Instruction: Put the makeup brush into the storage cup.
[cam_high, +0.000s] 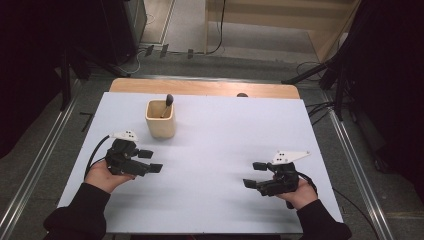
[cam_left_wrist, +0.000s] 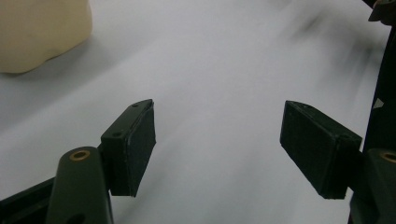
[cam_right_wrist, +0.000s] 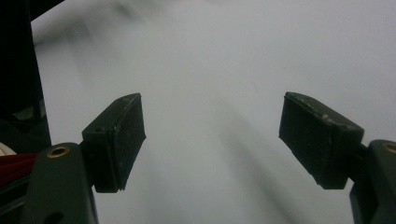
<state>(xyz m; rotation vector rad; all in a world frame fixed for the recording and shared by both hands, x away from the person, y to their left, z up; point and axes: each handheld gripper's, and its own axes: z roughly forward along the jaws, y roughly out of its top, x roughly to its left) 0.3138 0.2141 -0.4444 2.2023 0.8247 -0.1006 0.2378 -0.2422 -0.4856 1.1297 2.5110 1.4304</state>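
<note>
Counts: two hand-held grippers, one cup, one dark-tipped utensil standing in the cup, one counter.

The left hand-held gripper (cam_high: 150, 161) lay low over the near left part of the counter (cam_high: 220, 150), held in the person's left hand (cam_high: 102, 176), jaws pointing toward the middle of the surface. Its jaws stood wide apart, released, with nothing between them; in the left gripper view (cam_left_wrist: 217, 149) bare white surface showed across the gap.

The right hand-held gripper (cam_high: 254, 175) sat over the near right part of the counter, in the right hand (cam_high: 300, 194), jaws pointing left toward the other gripper. It too was released, jaws spread and empty; the right gripper view (cam_right_wrist: 210, 144) showed plain white surface between them. A grey three-cornered plate rode on top of each gripper, and a black cable trailed from each.

The cup (cam_high: 160, 119), pale beige with rounded square sides, stood upright on the far left part of the counter, just beyond the left gripper and apart from it. Its lower corner showed blurred at the top left of the left gripper view (cam_left_wrist: 42, 32). The utensil (cam_high: 167, 104) leaned inside it, its dark rounded end above the rim. The right gripper was well apart from the cup.

Surface: a white sheet covered the counter, with a strip of bare wood at the far edge. Both sleeves were dark. Room: grey floor, metal rails (cam_high: 30, 175) along both sides, dark stands and loose cables, a pale wooden structure at the back.
</note>
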